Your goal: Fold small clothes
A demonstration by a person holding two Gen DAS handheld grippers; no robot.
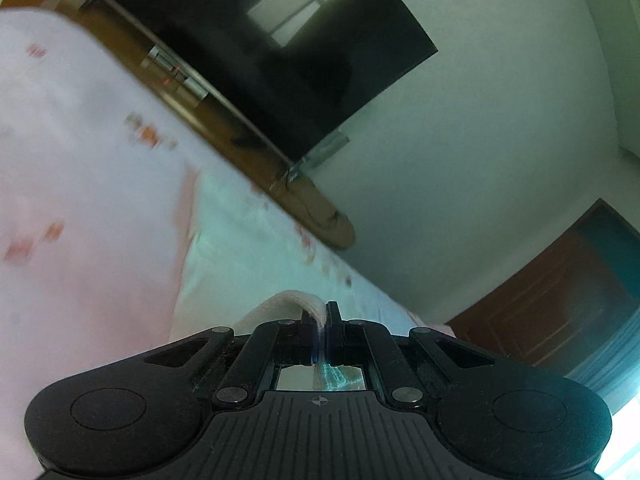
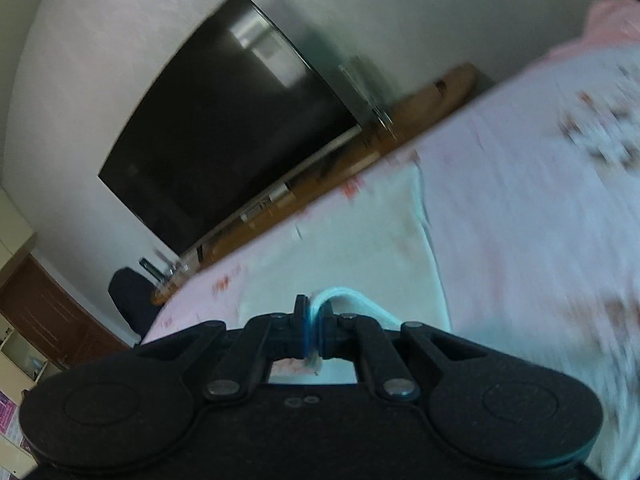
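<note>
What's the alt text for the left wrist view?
The left gripper is shut on a pale pink garment edge, above a bed sheet. Behind are a dark TV and wooden shelf.

Dim daylight, window glare on the television (image 1: pixel 260 60), heavy motion blur, curved fisheye edges

Dark television (image 1: pixel 256 52) on pale wall (image 1: pixel 500 128), wooden cabinet (image 1: pixel 312 208).
</note>
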